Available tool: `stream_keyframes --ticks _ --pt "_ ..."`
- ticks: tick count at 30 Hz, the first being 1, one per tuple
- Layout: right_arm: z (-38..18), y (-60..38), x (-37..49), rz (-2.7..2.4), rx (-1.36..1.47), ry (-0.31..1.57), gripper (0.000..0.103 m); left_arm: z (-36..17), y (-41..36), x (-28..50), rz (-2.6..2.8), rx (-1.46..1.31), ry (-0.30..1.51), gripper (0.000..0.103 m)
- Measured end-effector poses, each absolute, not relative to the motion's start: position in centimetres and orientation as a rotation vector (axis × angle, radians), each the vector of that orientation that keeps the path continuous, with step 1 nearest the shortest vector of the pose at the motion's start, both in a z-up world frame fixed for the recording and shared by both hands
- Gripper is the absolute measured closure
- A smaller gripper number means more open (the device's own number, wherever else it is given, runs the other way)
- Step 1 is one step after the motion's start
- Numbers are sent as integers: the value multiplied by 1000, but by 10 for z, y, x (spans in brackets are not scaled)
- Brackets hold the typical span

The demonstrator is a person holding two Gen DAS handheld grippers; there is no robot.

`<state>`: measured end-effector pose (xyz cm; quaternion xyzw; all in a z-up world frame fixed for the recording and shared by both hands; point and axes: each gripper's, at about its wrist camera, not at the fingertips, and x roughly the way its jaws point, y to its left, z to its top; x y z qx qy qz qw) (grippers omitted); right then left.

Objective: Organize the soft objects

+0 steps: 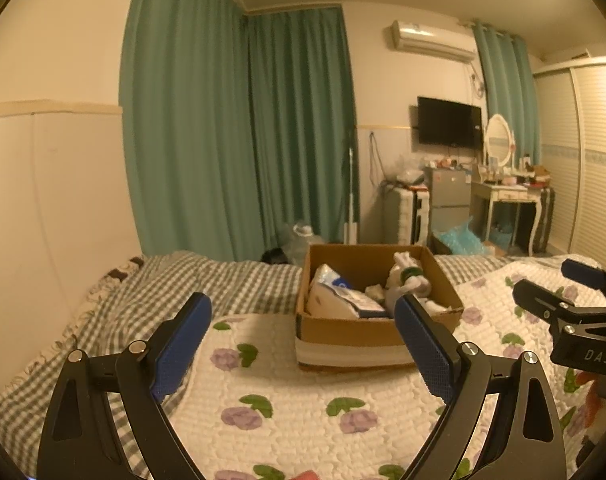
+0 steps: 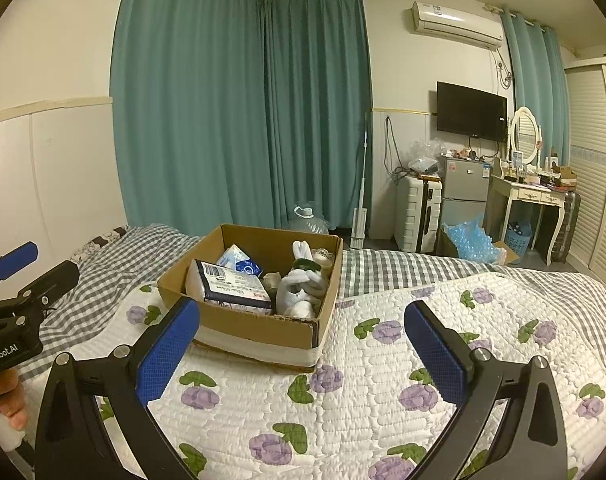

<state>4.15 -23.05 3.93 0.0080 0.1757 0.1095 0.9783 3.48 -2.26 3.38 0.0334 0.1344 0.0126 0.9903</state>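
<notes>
A cardboard box (image 1: 343, 336) (image 2: 259, 326) stands on the flowered quilt. Inside lie soft tissue packs (image 1: 335, 300) (image 2: 227, 284) and a white plush rabbit (image 1: 407, 280) (image 2: 303, 288). My left gripper (image 1: 303, 308) is open and empty, hovering above the quilt just in front of the box. My right gripper (image 2: 303, 316) is open and empty, also just short of the box. The right gripper shows at the right edge of the left wrist view (image 1: 551, 284), and the left gripper at the left edge of the right wrist view (image 2: 39, 266).
The flowered quilt (image 2: 383, 380) lies over a grey checked sheet (image 1: 243, 280). Green curtains (image 2: 243, 120) hang behind the bed. Beyond the bed stand a suitcase (image 2: 419, 216), a small fridge (image 2: 465, 196) and a dressing table (image 2: 531, 196). A red object (image 1: 307, 475) peeks in at the left wrist view's bottom edge.
</notes>
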Motion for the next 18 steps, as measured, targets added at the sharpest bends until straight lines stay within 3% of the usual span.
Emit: stream_keyframes --ticks 18 --pt "36 -232 42 216 21 365 0 31 -21 36 21 69 281 9"
